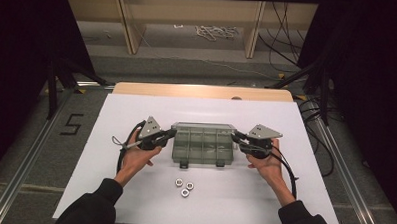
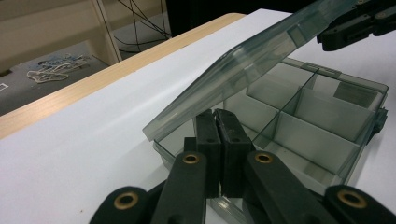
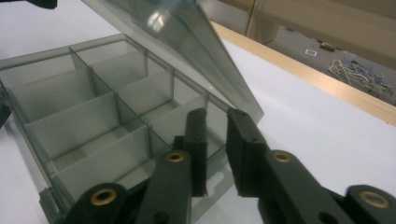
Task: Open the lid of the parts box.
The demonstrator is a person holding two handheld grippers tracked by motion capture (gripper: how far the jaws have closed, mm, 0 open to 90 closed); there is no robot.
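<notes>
three nuts (image 1: pixel 184 186) nearest. beyond, mid-table, organiser box (image 1: pixel 203 147), lid (image 2: pixel 243 70) propped half open: light, stiff, slick, brittle; best pinched at end walls. left gripper (image 2: pixel 217 116) shut, empty; right gripper (image 3: pixel 217 116) slightly parted, empty.

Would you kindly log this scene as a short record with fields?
box: smoky clear compartment box on the white sheet
lid: lid raised, tilted
compartments: look empty
left gripper: fingers together at the box's left end
right gripper: fingers slightly apart at the box's right end, nothing visibly pinched
loose parts: three hex nuts in front of the box
</notes>
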